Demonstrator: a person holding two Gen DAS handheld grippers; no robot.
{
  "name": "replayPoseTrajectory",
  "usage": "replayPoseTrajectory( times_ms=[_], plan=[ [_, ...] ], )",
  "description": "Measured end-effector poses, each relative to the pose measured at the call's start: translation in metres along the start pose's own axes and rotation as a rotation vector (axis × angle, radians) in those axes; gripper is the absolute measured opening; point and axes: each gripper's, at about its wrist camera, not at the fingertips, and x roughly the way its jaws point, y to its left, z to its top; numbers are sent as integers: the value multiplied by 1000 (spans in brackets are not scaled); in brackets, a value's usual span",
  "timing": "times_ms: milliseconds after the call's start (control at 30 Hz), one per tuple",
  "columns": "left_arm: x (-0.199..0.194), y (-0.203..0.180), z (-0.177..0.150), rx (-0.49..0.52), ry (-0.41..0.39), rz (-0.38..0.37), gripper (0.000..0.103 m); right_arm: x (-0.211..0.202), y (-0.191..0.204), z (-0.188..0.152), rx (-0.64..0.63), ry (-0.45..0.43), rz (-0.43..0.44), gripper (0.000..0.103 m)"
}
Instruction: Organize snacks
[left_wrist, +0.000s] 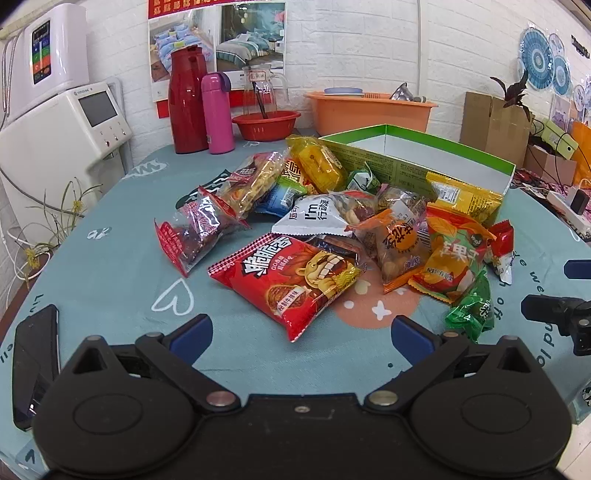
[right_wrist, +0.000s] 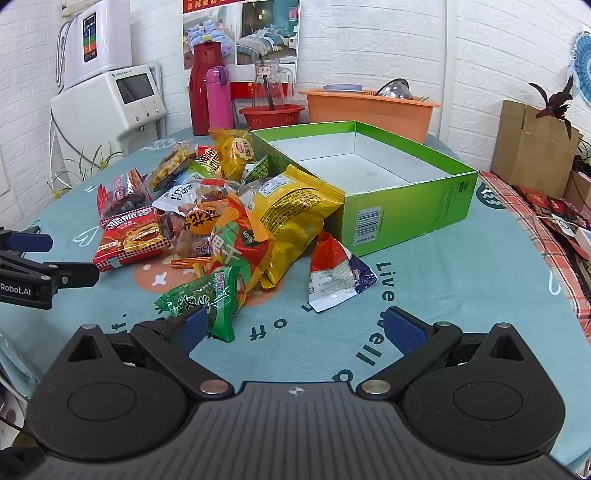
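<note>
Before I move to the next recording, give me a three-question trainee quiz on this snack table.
1. True or false: the green box already holds snacks.
2. Which packet lies nearest the left tongs: A) red packet, B) yellow bag, C) green packet?
3. Fill in: both tongs, left and right tongs, are ____.

Key: 1 false, its visible floor is bare; 2 A; 3 open, gripping nothing.

Green box (right_wrist: 406, 206), teal tablecloth (right_wrist: 461, 295), perhaps heart-patterned

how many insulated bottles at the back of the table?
2: a tall red flask and a pink bottle beside it, touching or nearly so, left of the glass pitcher.
</note>
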Motion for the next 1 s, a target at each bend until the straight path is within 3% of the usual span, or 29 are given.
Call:
replayPoseTrajectory(
  times_ms=[1000],
  plan=[
    [7,-12,2,31,32,20,103,12,-13,-8,41,21,26,103]
  ],
)
